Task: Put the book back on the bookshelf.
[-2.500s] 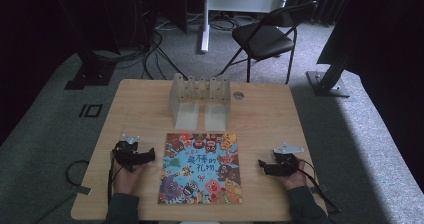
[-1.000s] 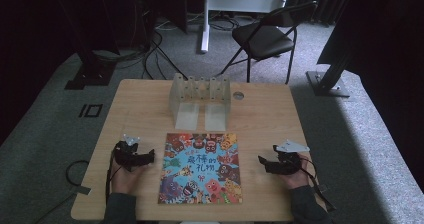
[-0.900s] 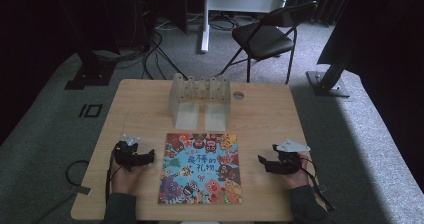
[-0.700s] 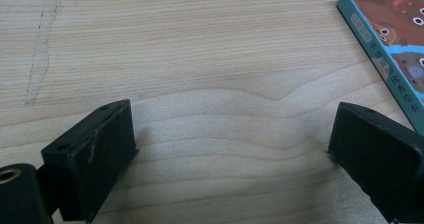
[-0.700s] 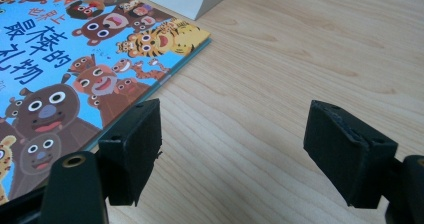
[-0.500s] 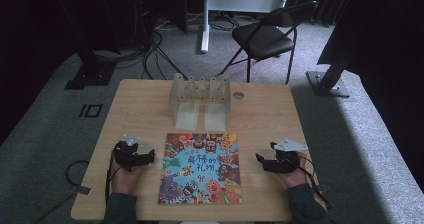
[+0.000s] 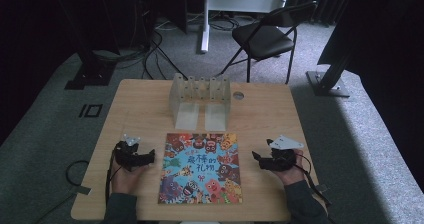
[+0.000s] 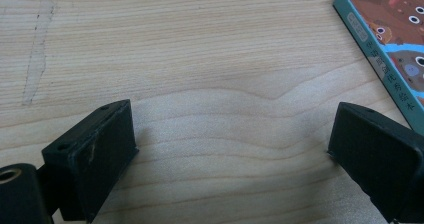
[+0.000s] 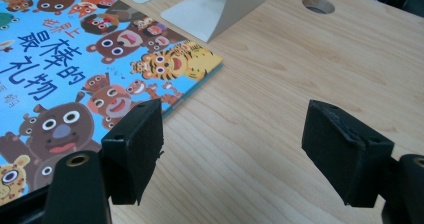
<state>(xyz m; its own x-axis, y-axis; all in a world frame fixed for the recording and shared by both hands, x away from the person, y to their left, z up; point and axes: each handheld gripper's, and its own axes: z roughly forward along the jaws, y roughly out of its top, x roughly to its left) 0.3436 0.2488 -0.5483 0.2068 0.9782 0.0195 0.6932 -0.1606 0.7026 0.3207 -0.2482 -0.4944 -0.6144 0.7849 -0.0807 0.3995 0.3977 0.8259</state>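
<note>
A colourful picture book (image 7: 202, 169) with cartoon animals lies flat at the front middle of the wooden table (image 7: 140, 114). To its left, my left gripper (image 7: 150, 156) rests low over bare wood; its jaws stand wide apart and hold nothing (image 8: 232, 149), with the book's edge (image 8: 395, 39) just past one jaw. On the other side of the book, my right gripper (image 7: 256, 158) points toward it. Its jaws are open and empty (image 9: 232, 149), hovering over the wood beside the book's corner (image 9: 75, 59).
A pale slotted book rack (image 7: 200, 96) stands behind the book, its base plate (image 9: 215, 9) close to the book's far edge. A round hole (image 7: 238, 95) is in the tabletop near the rack. A black folding chair (image 7: 265, 36) and stand legs lie beyond the table.
My right gripper has lifted slightly and edged toward the book. The left gripper and the book have stayed put.
</note>
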